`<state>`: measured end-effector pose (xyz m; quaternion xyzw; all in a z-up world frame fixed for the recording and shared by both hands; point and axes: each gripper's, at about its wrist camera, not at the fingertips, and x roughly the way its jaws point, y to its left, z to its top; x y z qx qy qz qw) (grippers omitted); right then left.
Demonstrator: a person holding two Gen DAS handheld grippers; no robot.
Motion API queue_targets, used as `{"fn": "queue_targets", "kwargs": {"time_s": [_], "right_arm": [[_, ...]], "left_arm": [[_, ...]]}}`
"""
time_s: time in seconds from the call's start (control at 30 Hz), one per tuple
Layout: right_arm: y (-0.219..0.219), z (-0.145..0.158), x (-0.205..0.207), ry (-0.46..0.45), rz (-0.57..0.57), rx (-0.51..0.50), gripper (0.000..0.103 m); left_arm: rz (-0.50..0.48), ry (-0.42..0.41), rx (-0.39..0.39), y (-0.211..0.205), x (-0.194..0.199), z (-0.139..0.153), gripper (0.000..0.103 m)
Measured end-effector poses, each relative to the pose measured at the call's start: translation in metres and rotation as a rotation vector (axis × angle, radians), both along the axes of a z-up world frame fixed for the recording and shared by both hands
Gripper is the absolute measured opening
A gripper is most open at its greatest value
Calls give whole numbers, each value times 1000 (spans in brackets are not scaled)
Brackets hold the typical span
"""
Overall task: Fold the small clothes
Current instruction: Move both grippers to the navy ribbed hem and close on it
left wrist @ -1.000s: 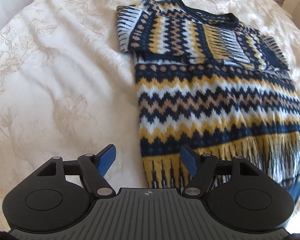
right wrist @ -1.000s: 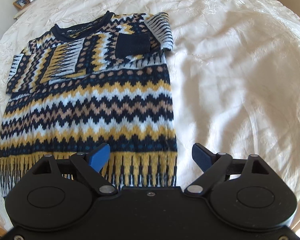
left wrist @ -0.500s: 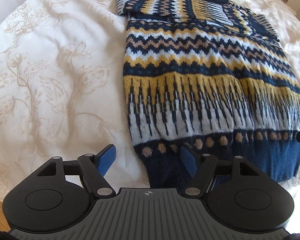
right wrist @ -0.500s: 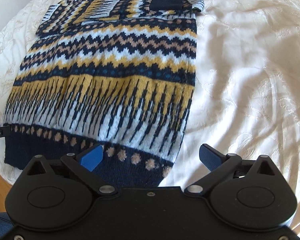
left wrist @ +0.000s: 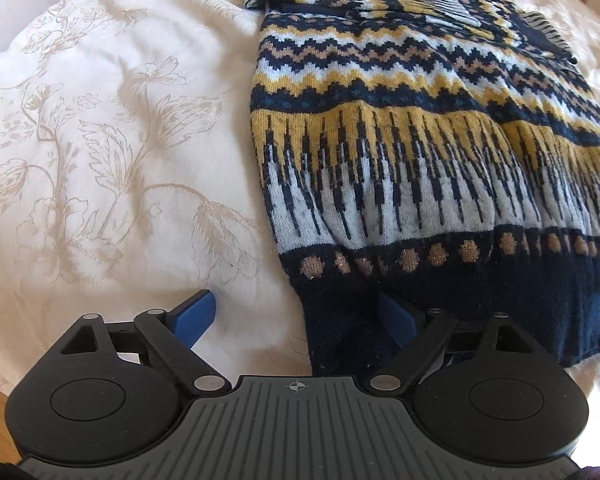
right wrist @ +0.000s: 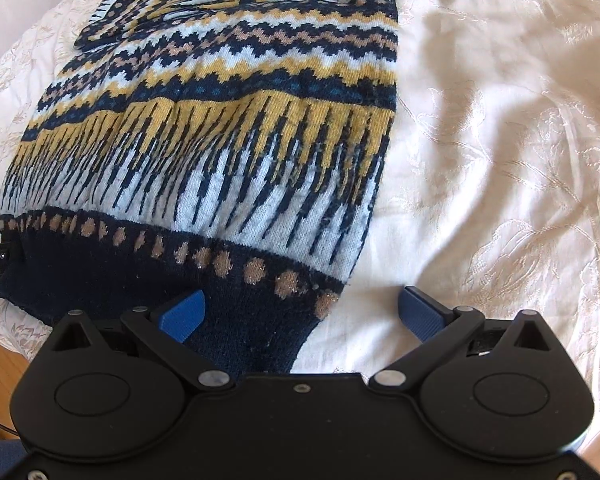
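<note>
- Knitted sweater (left wrist: 420,184) lies on bedspread (left wrist: 100,140), sleeves folded in.
- Left gripper (left wrist: 296,316) and right gripper (right wrist: 300,312): fingers wide apart, empty, straddling hem corners.
- Risk: pinching one layer only, skewing the fold.

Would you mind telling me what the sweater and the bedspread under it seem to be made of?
The sweater looks like a knitted yarn, probably wool or acrylic: visible stitch rows, a fuzzy matte surface, and a few glinting threads in the tan dots. The bedspread looks like a woven cream fabric with a slight sheen and a raised floral pattern, possibly jacquard or embroidery.
</note>
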<state>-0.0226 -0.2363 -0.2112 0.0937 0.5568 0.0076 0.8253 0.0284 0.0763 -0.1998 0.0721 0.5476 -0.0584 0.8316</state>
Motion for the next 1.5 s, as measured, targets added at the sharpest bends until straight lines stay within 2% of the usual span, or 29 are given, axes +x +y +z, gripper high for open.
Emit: {"fn": "queue_targets", "kwargs": {"time_s": [0.2,0.43,0.57,0.73,0.83,0.9,1.1,1.23,1.3,1.43,1.5], "right_arm": [[-2,-2,-7,-34,1,-1,103],[-3,-1,-13,-30,44,-16,103],[-6,1,-18,-37,75,12,103],[-4,4,-41,-41,159,31,103],[-8,5,-47,-49,140,53,100],[-13,7,-46,-56,115,64,92],[-21,10,-40,-60,75,131,78],[-24,10,-41,-59,46,166,69],[-23,9,-38,-52,44,176,63],[-25,12,-36,-42,37,219,49],[-25,13,-35,-37,33,233,43]], "left_arm": [[72,37,-35,9,1,-8,102],[131,82,-76,17,7,-12,103],[115,58,-54,15,4,-11,103],[37,10,-17,2,-14,-7,102],[-6,9,-19,-1,-24,-10,101],[-24,5,-26,-2,-28,-11,92],[-52,-14,-22,-3,-38,-9,83],[-64,-4,-62,-6,-34,-10,73],[-78,3,-85,-5,-32,-9,61],[-118,5,-100,2,-35,-2,47],[-118,12,-116,-3,-32,-3,37]]}}
